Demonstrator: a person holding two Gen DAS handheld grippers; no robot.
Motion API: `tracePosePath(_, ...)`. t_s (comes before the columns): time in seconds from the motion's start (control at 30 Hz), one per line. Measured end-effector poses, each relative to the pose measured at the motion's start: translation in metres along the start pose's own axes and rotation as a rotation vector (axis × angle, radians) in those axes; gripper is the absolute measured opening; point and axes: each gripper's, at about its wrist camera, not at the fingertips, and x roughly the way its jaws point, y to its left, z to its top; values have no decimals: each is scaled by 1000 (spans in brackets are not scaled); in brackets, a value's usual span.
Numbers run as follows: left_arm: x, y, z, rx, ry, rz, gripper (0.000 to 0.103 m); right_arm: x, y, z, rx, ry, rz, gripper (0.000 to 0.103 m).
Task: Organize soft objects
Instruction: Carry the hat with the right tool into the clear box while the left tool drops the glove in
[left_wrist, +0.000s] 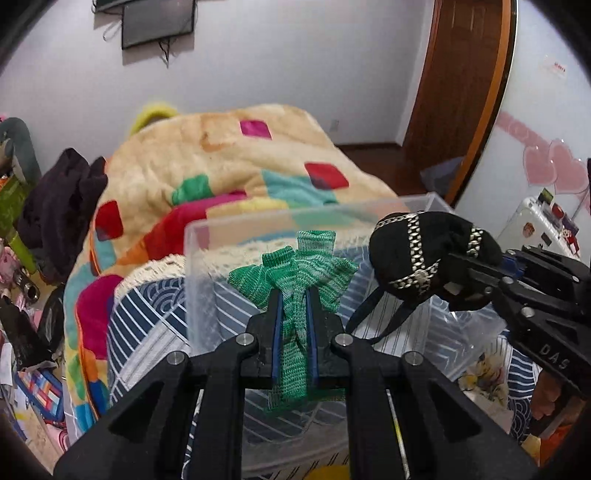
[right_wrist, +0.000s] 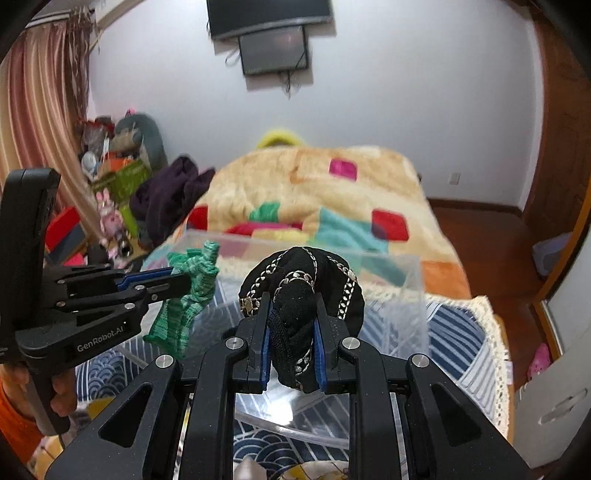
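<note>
The left gripper (left_wrist: 293, 321) has its jaws pinching a green knitted cloth piece (left_wrist: 295, 280), whose crumpled upper part fans out above the blue pads while a narrow strip hangs down between them. In the right wrist view the same green cloth (right_wrist: 188, 291) sits at about nine o'clock, clamped by that gripper (right_wrist: 177, 282) and dangling over the near left corner of the box.

The right gripper (right_wrist: 291, 332) has its jaws pressed onto a black soft fabric item trimmed with silver chain bands (right_wrist: 299, 291), bunched into a rounded lump. From the left wrist view this black item (left_wrist: 417, 254) shows at about two o'clock, held by the right gripper (left_wrist: 476, 273), with dark straps trailing down from it.

Both cloth pieces are held in the air above a clear plastic rectangular box (left_wrist: 207, 266), open at the top. The box (right_wrist: 410, 291) rests on a blue-and-white patterned bedspread with a cream lace edge (right_wrist: 465, 328). Beyond it, toward twelve o'clock, lies a fluffy beige blanket with coloured square patches (left_wrist: 229, 155), and a dark purple garment (left_wrist: 59, 199) sits at about nine o'clock in the left wrist view.
</note>
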Motion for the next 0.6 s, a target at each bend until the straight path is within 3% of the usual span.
tracePosePath(0.2,8,-5,-3,18,33,0,14,22,2,-7,-43,128,-19,20)
tracePosePath(0.3,4,-10,-5,40,32,-1,22,24,2,-10,-48,152,-16,21)
tracePosePath(0.47,-6,-12,-6,44,14,-3,31,15,6,-12,-74,145,-26,41)
tracePosePath(0.6,-20,-9,-5,28,-16,-16,38,0,9,-5,-97,82,-43,51)
